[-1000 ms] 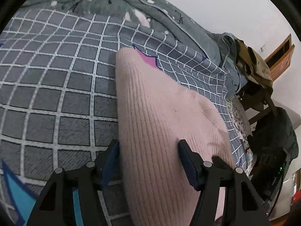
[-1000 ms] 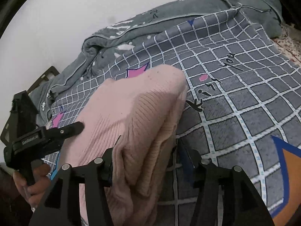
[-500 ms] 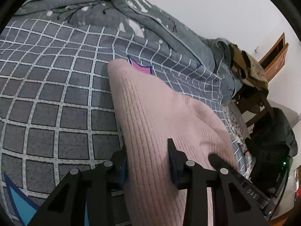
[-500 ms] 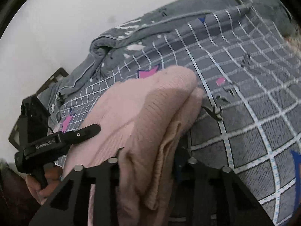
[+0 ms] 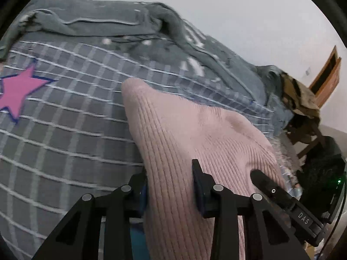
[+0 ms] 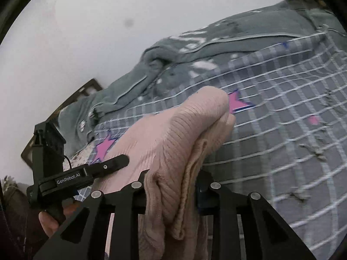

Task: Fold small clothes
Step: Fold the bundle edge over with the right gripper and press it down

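A pink ribbed knit garment (image 5: pixel 184 130) is lifted off the grey checked bed cover (image 5: pixel 65 134), its far end drooping back onto the cover. My left gripper (image 5: pixel 170 171) is shut on one near edge of it. In the right wrist view my right gripper (image 6: pixel 173 175) has bunched folds of the same pink garment (image 6: pixel 173 130) between its jaws, which are closing and press on the cloth. The two grippers sit side by side. The left gripper's finger (image 6: pixel 112 162) shows over the knit, held by a hand (image 6: pixel 49 223).
A rumpled grey quilt (image 5: pixel 104 23) lies along the far edge of the bed against a white wall. Pink stars (image 5: pixel 17 93) are printed on the cover. Beside the bed stand a wooden chair piled with clothes (image 5: pixel 299 99) and a black bag (image 5: pixel 321 169).
Both grippers closed on the near edge of the pink garment, then rose and moved forward, lifting it off the bed cover. More of the quilt and wall shows now.
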A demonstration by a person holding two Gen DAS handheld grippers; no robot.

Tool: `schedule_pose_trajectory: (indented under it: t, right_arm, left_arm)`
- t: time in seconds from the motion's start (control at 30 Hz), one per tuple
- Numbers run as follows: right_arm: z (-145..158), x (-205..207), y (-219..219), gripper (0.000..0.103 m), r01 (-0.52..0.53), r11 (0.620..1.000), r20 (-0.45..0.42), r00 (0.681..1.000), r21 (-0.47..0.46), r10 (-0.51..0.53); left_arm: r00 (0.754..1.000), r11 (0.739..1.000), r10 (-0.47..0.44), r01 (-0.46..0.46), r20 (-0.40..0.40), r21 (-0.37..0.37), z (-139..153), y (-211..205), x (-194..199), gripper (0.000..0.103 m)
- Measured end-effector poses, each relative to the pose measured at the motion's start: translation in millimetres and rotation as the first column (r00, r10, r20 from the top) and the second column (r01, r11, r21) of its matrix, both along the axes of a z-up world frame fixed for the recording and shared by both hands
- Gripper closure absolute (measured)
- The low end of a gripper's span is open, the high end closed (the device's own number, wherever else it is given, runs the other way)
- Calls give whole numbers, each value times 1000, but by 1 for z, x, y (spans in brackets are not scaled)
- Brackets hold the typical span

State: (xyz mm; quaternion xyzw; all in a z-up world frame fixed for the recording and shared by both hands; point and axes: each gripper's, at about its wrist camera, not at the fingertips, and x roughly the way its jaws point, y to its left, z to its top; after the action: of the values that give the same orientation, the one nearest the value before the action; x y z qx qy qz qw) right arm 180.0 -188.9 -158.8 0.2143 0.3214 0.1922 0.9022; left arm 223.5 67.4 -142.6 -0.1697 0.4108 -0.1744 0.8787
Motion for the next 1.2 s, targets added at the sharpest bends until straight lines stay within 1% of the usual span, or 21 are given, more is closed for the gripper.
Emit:
schedule_pose_trajectory:
  t: [0.07, 0.13, 0.2, 0.23, 0.27, 0.37, 0.43, 0.47, 0.53, 0.63, 0.73, 0.8, 0.87, 0.9, 0.93, 1.0, 1.1, 1.13, 1.2]
  right_arm:
    - [-8, 4, 20, 78, -37, 999, -3, 999, -16, 37]
    - [-21, 7, 32, 76, -53, 998, -23, 998, -39, 53]
    - [-33, 10, 35, 73, -51, 996, -47, 998, -75, 47]
    - [-38, 11, 31, 69, -62, 995, -60, 997, -72, 58]
    - [-38, 11, 27, 65, -66, 996, -70, 996, -65, 62]
    - [-32, 9, 17, 60, -64, 995, -65, 996, -81, 59]
    - [-22, 3, 16, 59, -46, 990, -33, 999, -137, 42]
    - [-19, 2, 17, 59, -39, 987, -20, 999, -156, 37]
    - [-12, -1, 21, 59, -23, 980, 5, 1000, -196, 25]
    - [-8, -2, 25, 59, -1, 976, 12, 1000, -219, 4]
    - [-7, -2, 28, 59, 5, 974, 8, 1000, -225, -3]
    - [-9, -2, 32, 62, 7, 972, -6, 1000, -235, -9]
    - [-11, -2, 37, 75, 3, 967, -15, 1000, -253, -7]
    - [-12, -3, 39, 78, 6, 965, -13, 1000, -263, -10]
    - [-12, -5, 41, 86, 8, 963, -6, 1000, -270, -10]
    - [-10, -10, 43, 89, 16, 961, 9, 1000, -275, -14]
    - [-4, -19, 39, 90, 31, 971, 38, 999, -238, -23]
    - [-3, -21, 36, 90, 35, 975, 41, 999, -221, -26]
    - [-8, -22, 33, 90, 36, 975, 31, 999, -219, -30]
  left_arm:
    - [1000, 1000, 19, -18, -15, 22, -8, 16, -1, 69]
    - [999, 1000, 15, -14, -40, 9, -19, 24, 0, 68]
    - [999, 1000, 12, -12, -39, 5, -25, 24, -2, 63]
    - [999, 1000, 11, -11, -34, 10, -25, 22, -2, 56]
    - [1000, 999, 10, -9, -22, 32, -24, 19, -3, 54]
    - [1000, 994, 13, -14, 16, 104, -18, 10, -6, 49]
    - [999, 987, 17, -24, 40, 157, -15, 5, -9, 48]
    - [999, 985, 21, -28, 47, 172, -13, 5, -11, 47]
    - [998, 982, 29, -39, 55, 183, -11, 6, -15, 45]
    - [998, 984, 38, -47, 55, 175, -10, 10, -20, 44]
    - [997, 983, 56, -65, 56, 171, -9, 16, -28, 39]
    - [996, 982, 66, -76, 61, 171, -7, 21, -34, 37]
    - [994, 980, 84, -95, 68, 175, -4, 25, -41, 34]
    - [993, 979, 90, -101, 70, 176, -3, 27, -44, 33]
    - [993, 978, 95, -107, 71, 177, -2, 30, -47, 33]
    - [992, 977, 103, -115, 72, 180, -1, 34, -55, 32]
    - [990, 975, 115, -128, 80, 184, 2, 41, -66, 32]
    - [989, 975, 120, -133, 82, 180, 3, 44, -71, 32]
    - [988, 976, 130, -142, 84, 166, 4, 52, -79, 32]
